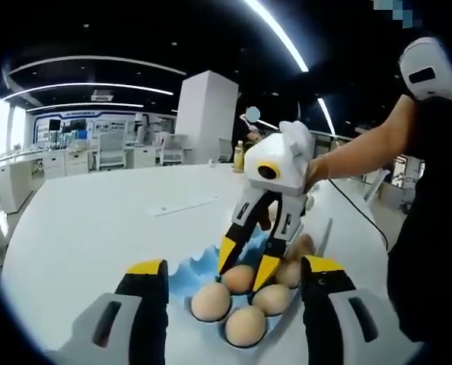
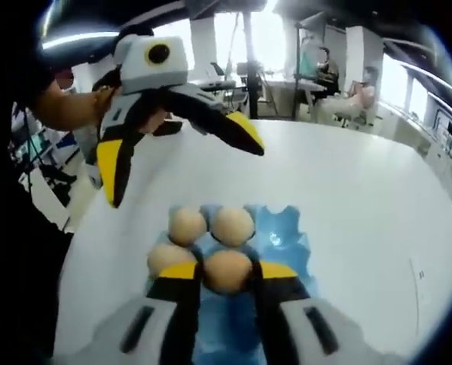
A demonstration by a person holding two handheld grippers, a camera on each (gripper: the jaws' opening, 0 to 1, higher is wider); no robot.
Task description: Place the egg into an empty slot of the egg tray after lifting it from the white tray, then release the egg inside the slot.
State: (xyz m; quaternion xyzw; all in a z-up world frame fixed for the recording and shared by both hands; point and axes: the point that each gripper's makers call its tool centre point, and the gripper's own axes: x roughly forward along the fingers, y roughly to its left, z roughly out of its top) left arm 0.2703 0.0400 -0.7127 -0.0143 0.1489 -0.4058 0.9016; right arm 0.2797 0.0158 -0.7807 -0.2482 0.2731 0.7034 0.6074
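A blue egg tray [image 1: 202, 263] lies on a white table [image 1: 97, 228] and holds several brown eggs. My right gripper [image 1: 247, 268] reaches down into the tray, its yellow-tipped jaws on either side of one egg [image 1: 240, 280] that sits low in a slot. In the right gripper view that egg [image 2: 227, 275] is pinched between my right gripper [image 2: 227, 270], with three other eggs behind it in the tray [image 2: 288, 228]. My left gripper [image 1: 233, 266] stands open in front of the tray, holding nothing. In the right gripper view the left gripper [image 2: 180, 163] hovers open above the tray's far side.
A person's arm [image 1: 363, 152] holds the right gripper. A flat white strip [image 1: 184, 205] lies farther out on the table, and a bottle [image 1: 239, 156] stands near its far edge. Desks and chairs [image 1: 112, 152] fill the room behind. The tray lies close to the table's edge [image 2: 81, 236].
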